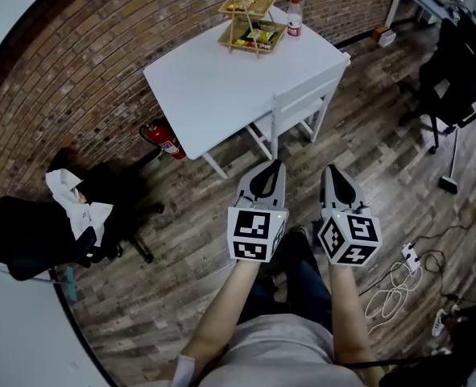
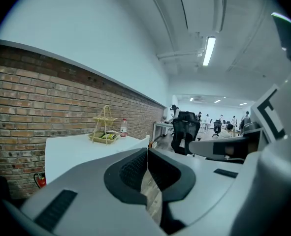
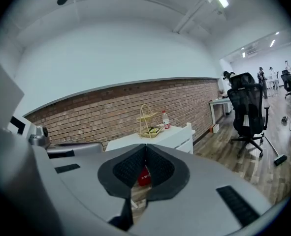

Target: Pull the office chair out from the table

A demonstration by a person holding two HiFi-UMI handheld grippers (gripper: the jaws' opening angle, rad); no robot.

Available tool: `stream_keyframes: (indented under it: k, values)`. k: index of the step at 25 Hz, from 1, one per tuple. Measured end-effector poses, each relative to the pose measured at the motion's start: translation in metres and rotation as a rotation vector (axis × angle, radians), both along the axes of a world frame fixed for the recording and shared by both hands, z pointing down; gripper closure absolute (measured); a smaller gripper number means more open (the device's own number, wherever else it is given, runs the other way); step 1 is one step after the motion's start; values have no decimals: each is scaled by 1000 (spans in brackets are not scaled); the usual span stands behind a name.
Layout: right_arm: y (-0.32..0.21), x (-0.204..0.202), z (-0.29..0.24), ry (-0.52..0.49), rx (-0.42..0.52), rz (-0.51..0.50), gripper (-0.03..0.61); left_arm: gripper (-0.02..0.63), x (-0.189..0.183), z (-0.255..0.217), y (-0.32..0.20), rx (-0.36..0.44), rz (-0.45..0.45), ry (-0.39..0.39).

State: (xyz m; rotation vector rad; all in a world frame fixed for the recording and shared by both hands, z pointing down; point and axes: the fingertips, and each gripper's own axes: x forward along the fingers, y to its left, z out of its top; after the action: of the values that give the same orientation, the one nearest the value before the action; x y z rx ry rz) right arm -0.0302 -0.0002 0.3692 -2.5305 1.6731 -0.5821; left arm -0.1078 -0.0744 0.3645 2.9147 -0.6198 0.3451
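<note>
Brick wall (image 1: 76,63) behind, left gripper (image 1: 276,166) and right gripper (image 1: 333,172), jaws pressed together and empty, aim at the tucked-in chair (image 1: 298,103), likely to pull it.

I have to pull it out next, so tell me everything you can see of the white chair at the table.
The white chair looks like painted wood, with a straight open back and plain legs. It stands upright on the plank floor, pushed in at the near edge of the white table, its seat mostly under the top. The left gripper and right gripper hang short of it.
</note>
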Motion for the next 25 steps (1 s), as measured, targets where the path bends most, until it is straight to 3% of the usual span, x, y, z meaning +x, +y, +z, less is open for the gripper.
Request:
stream_keyframes:
  k: [13,25]
  values:
    - [-70,135,-16,15,8,-81,565,597,126,-13,-65,12,-73,-6]
    - [-86,196,12,-34,-34,-80,565,597,171,6,-95,-7,-109,-55]
